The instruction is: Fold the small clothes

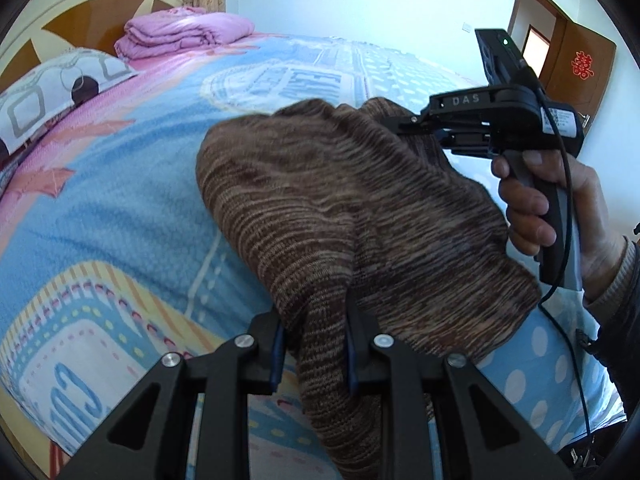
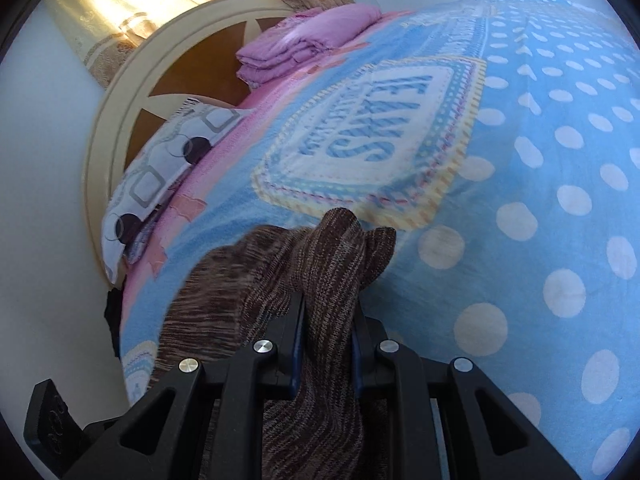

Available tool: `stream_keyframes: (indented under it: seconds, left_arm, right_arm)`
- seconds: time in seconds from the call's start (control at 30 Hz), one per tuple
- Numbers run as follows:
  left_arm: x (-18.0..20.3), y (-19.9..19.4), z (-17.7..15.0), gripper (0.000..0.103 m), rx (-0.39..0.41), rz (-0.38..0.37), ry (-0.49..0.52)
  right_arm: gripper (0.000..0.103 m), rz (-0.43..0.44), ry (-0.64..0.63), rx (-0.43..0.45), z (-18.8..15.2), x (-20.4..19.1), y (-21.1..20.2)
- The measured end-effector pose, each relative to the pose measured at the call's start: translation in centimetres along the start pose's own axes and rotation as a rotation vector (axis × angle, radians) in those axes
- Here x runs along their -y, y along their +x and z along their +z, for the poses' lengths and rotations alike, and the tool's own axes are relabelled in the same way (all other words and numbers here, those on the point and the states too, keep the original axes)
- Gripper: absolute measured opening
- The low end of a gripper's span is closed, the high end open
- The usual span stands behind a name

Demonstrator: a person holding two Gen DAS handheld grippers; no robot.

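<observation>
Starting at the head of the bed [image 1: 120, 184], a patterned pillow [image 1: 44, 96] lies by the cream headboard [image 1: 80, 0], with a folded pink quilt [image 1: 180, 34] just beyond it on the blue blanket. Nearer, the brown knit [image 1: 360, 220] is lifted above the bed, bunched and draped between the two tools. The left tongs [image 1: 316, 344] are closed on a fold of its near edge, cloth squeezed between the blue pads. Further right, the right tongs [image 1: 404, 126] are clamped on the knit's far edge, a bare hand [image 1: 560, 208] wrapped round the grip and a black cable hanging from it. From the right wrist view, the right tongs [image 2: 326, 320] pinch a thick ridge of the knit [image 2: 312, 280], which pokes up past the tips over the dotted blanket. A brown door [image 1: 560, 48] stands at far right.
</observation>
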State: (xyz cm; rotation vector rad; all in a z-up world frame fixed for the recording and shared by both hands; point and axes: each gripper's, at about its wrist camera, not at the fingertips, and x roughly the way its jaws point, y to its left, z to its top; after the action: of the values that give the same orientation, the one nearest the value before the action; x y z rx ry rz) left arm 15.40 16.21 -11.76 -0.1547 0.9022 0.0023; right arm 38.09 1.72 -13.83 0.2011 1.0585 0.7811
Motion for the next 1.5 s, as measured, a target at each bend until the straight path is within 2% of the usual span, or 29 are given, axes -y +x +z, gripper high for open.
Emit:
stream_keyframes:
  seconds: [0.13,0.23,0.4,0.43,0.5,0.53,0.57,0.6,0.7,0.77,0.8,0.83,0.93,1.0,1.07,1.13,1.17,1.2,1.27,1.33,1.4,1.43,1.47,1.5]
  left_arm:
    - [-0.1,0.1,-0.1,0.026,0.019,0.005,0.002]
    - [-0.2,0.2,-0.2,0.032,0.028,0.013,-0.013]
    - [-0.1,-0.8,-0.2,0.039,0.035,0.036,-0.012]
    - [-0.1,-1.2,-0.1,0.042,0.043,0.038,-0.011]
    - [-0.2,-2.3,0.3,0.058,0.091,0.051,-0.012]
    - [-0.4,-2.9,0.6,0.071,0.121,0.065,-0.018]
    - [-0.6,-3.4,0.8,0.078,0.153,0.084,-0.025]
    - [-0.9,-3.8,1.2,0.079,0.192,0.114,-0.028]
    - [-1.7,-3.3,2.6,0.080,0.217,0.168,-0.040]
    - [-2.0,-2.1,3.3,0.083,0.219,0.214,-0.026]
    - [-2.1,-1.2,3.7,0.083,0.217,0.259,-0.015]
    - [-2.2,0.0,4.0,0.083,0.198,0.305,-0.006]
    - [-3.1,1.8,3.7,0.083,0.121,0.319,-0.040]
    - [-3.1,1.4,3.2,0.084,0.124,0.307,-0.059]
    - [-3.0,1.2,2.9,0.093,0.136,0.328,-0.039]
    - [-3.0,1.1,2.7,0.095,0.137,0.348,-0.036]
    - [-3.2,0.9,2.7,0.095,0.131,0.334,-0.052]
    - [-3.2,0.7,2.7,0.095,0.127,0.325,-0.061]
    - [-2.9,-0.1,2.6,0.095,0.139,0.313,-0.055]
    - [-2.4,-0.1,2.6,0.096,0.142,0.316,-0.027]
    - [-2.0,0.3,2.5,0.096,0.140,0.315,-0.017]
    - [-1.9,0.5,2.4,0.096,0.137,0.314,-0.019]
    - [-1.9,0.7,2.3,0.096,0.133,0.314,-0.021]
    - [-2.0,1.0,2.1,0.097,0.129,0.316,-0.027]
  right_arm:
    - [0.019,-0.024,-0.009,-0.004,-0.3,0.4,0.7]
    - [0.022,-0.023,0.003,-0.009,-0.4,0.6,0.6]
    - [0.040,-0.011,0.040,0.005,-1.9,1.1,-2.5]
    - [0.040,-0.005,0.031,0.013,-2.4,0.9,-3.6]
    - [0.040,0.001,0.014,0.024,-4.3,0.7,-6.2]
    - [0.040,0.023,0.015,0.029,-5.4,0.6,-7.5]
    - [0.040,0.046,0.024,0.029,-6.5,0.6,-8.5]
    - [0.040,0.061,0.033,0.017,-7.9,0.4,-9.4]
    - [0.040,0.074,0.015,-0.042,-11.4,-0.6,-10.1]
    - [0.040,-0.008,-0.039,-0.091,-13.6,-1.9,-9.2]
    - [0.023,-0.069,-0.067,-0.095,-14.5,-2.1,-8.9]
    - [0.015,-0.124,-0.105,-0.074,-15.1,-2.4,-9.0]
    - [0.009,-0.132,-0.098,-0.078,-15.8,-2.2,-10.1]
    - [0.007,-0.165,-0.151,-0.088,-16.4,-2.6,-10.2]
    - [0.008,-0.173,-0.178,-0.091,-16.3,-2.7,-10.1]
    - [0.010,-0.173,-0.144,-0.062,-15.5,-2.7,-10.8]
    - [0.018,-0.164,-0.121,-0.037,-14.9,-2.5,-11.3]
    - [0.032,-0.152,-0.096,-0.011,-14.2,-2.2,-11.8]
    - [0.047,-0.098,-0.054,0.046,-12.1,-1.8,-12.2]
    - [0.047,-0.062,-0.013,0.064,-9.6,-1.1,-11.2]
    - [0.047,-0.036,0.035,0.037,-7.7,-0.4,-9.1]
    - [0.047,-0.014,0.057,-0.008,-6.9,-0.2,-7.1]
    - [0.027,-0.016,0.056,-0.050,-6.5,0.0,-5.7]
    - [0.009,-0.059,0.034,-0.077,-6.3,0.0,-4.4]
